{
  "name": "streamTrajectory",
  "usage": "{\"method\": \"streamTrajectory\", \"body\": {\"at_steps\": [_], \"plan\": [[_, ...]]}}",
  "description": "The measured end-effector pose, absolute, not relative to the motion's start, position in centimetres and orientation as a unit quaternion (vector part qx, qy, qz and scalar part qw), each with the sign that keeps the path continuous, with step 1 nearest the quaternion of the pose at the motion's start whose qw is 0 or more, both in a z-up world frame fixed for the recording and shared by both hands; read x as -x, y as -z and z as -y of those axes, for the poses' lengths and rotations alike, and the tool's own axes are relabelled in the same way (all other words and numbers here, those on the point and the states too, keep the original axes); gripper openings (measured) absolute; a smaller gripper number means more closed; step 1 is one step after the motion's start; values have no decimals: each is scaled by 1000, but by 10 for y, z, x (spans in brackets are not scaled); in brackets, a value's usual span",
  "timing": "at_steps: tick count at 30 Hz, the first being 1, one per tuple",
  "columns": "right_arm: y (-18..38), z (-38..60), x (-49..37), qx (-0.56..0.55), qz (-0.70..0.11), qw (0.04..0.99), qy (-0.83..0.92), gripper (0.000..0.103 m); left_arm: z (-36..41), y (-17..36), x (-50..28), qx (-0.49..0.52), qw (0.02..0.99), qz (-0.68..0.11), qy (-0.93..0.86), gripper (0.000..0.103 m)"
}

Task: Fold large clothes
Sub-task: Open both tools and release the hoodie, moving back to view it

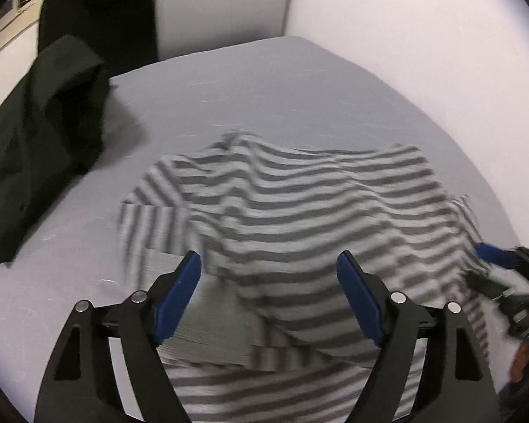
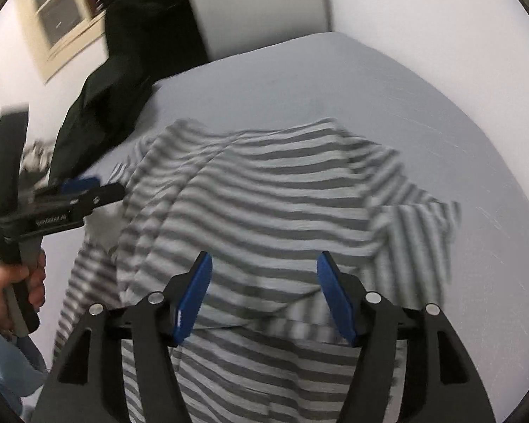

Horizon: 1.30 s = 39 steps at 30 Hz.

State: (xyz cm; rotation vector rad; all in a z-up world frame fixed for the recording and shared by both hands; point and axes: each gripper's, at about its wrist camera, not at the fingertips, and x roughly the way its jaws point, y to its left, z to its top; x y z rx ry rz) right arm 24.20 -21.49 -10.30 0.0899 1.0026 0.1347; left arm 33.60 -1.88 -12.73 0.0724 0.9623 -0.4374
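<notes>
A grey-and-white striped shirt (image 1: 299, 204) lies rumpled and partly folded over itself on a pale grey bed sheet (image 1: 264, 88). My left gripper (image 1: 268, 261) hovers above the shirt's near part, its blue pads wide apart with only cloth below. In the right wrist view the same shirt (image 2: 264, 194) spreads across the sheet (image 2: 423, 112), one sleeve out to the right. My right gripper (image 2: 265, 259) stands open over it, holding nothing. The left gripper (image 2: 84, 190) shows blurred at the shirt's left edge, held by a hand (image 2: 14, 282).
A black garment (image 1: 42, 148) lies heaped at the bed's far left corner, with more dark cloth hanging behind it (image 2: 151, 24). White walls close the bed in at the back and right. A window frame (image 2: 60, 17) sits on the left wall.
</notes>
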Motion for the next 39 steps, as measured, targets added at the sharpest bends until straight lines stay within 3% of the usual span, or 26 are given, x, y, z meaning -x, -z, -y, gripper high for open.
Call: {"method": "streamTrajectory", "body": {"at_steps": [9, 22, 26, 32, 39], "plan": [[161, 200, -228, -17, -524, 850, -59, 60, 35, 191, -304, -91, 841, -487, 215, 80], [172, 200, -222, -27, -516, 855, -45, 62, 34, 194, -304, -77, 846, -475, 229, 87], [158, 200, -227, -34, -517, 854, -43, 71, 39, 184, -306, -89, 843, -476, 233, 96], [126, 187, -213, -30, -500, 863, -69, 86, 30, 149, -295, -93, 850, -463, 232, 97], [85, 184, -178, -21, -490, 868, -83, 90, -1, 101, -253, -107, 853, -461, 218, 97]]}}
